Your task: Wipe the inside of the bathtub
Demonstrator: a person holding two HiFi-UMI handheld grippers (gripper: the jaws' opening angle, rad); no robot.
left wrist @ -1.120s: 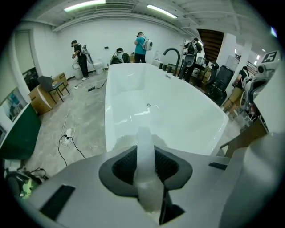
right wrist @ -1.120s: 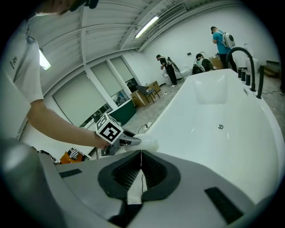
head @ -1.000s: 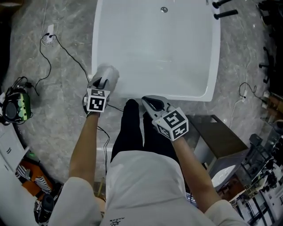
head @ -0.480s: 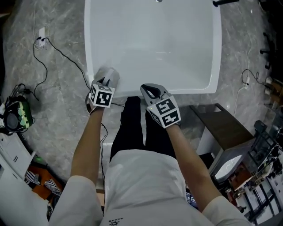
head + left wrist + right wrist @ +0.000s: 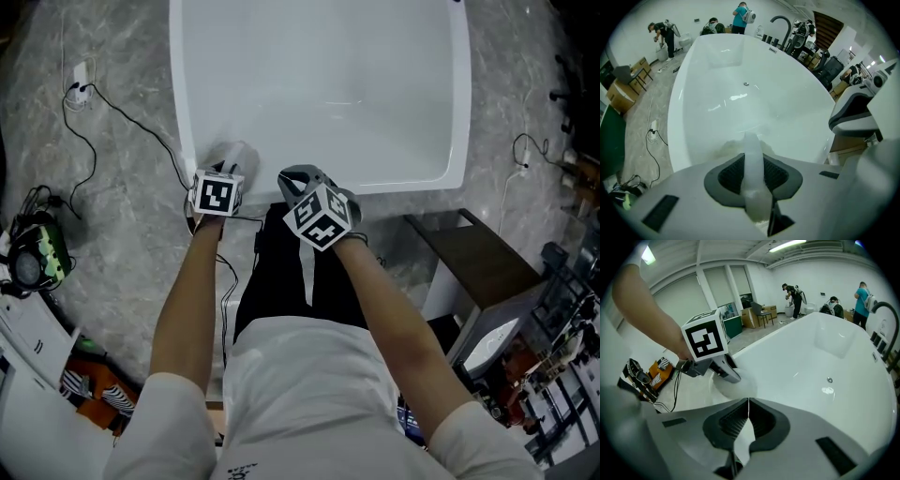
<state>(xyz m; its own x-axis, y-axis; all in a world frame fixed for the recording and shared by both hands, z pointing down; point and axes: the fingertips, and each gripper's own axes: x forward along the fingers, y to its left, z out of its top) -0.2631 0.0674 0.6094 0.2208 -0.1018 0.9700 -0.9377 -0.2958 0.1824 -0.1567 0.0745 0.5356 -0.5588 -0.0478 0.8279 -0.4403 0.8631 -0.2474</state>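
Note:
The white bathtub (image 5: pixel 180 112) fills the top of the head view, its near rim just ahead of the person's legs. My left gripper (image 5: pixel 228 169) is at the tub's near-left corner, shut on a white cloth (image 5: pixel 239 155) that lies bunched on the rim. In the left gripper view the cloth (image 5: pixel 753 173) runs as a strip between the pads of that gripper (image 5: pixel 753 159). My right gripper (image 5: pixel 296 179) hovers close beside it over the near rim, jaws shut with nothing seen in them (image 5: pixel 747 401). The right gripper view shows the left gripper (image 5: pixel 729 374) pressing the cloth (image 5: pixel 736 386) on the rim.
The drain (image 5: pixel 746 84) lies in the tub floor and a dark curved faucet (image 5: pixel 781 22) stands at the far end. A black cable (image 5: pixel 122 105) crosses the marble floor on the left. A dark low cabinet (image 5: pixel 469 255) stands right of the tub. Several people (image 5: pixel 740 14) are far behind.
My right gripper has swung left along the near rim, closer to the left gripper. The left gripper has stayed at the tub corner with the cloth.

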